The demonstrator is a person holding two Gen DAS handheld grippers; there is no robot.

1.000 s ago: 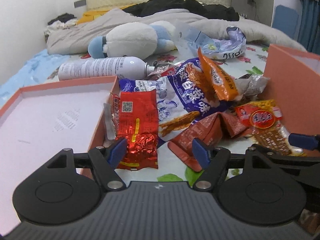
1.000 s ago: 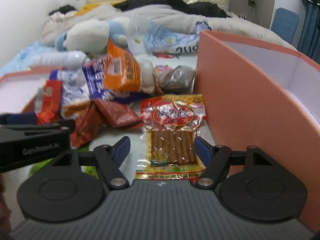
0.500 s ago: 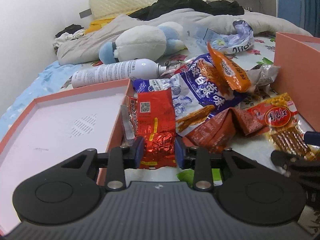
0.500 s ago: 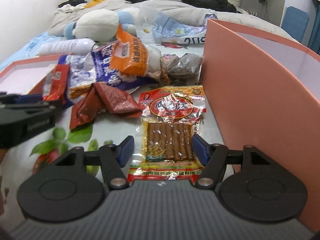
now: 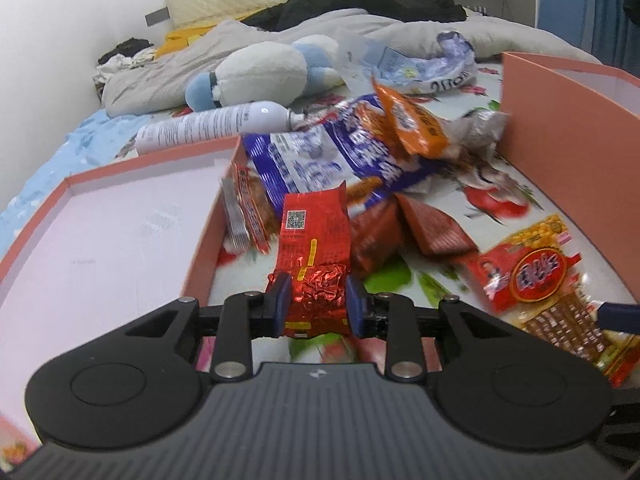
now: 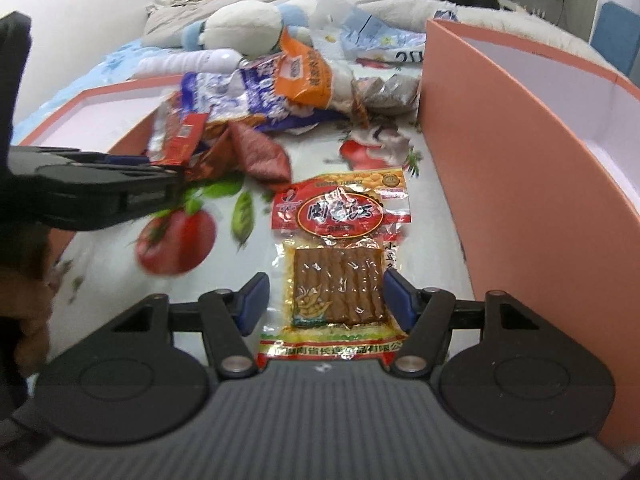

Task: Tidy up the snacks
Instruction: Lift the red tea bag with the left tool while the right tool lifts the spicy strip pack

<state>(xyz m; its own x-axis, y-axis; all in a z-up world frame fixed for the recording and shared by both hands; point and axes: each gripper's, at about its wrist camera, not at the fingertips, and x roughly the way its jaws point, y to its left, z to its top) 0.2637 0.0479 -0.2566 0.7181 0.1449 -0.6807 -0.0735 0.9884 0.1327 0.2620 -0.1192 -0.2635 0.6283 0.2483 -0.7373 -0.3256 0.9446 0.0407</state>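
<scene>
Early stage. Left tool (image 5: 315,303) has closed on the red foil packet (image 5: 314,256), beside the shallow pink tray (image 5: 120,224), which holds nothing visible. Right tool (image 6: 325,301), half open, straddles the tofu-strip packet (image 6: 340,248) lying on the bed; pads barely clear. Snack pile (image 5: 360,152) unsorted.

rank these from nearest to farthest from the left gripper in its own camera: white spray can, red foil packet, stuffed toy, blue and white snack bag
1. red foil packet, clamped between the jaws
2. blue and white snack bag, just behind the packet, centre
3. white spray can, farther back, left
4. stuffed toy, farthest, behind the can
</scene>
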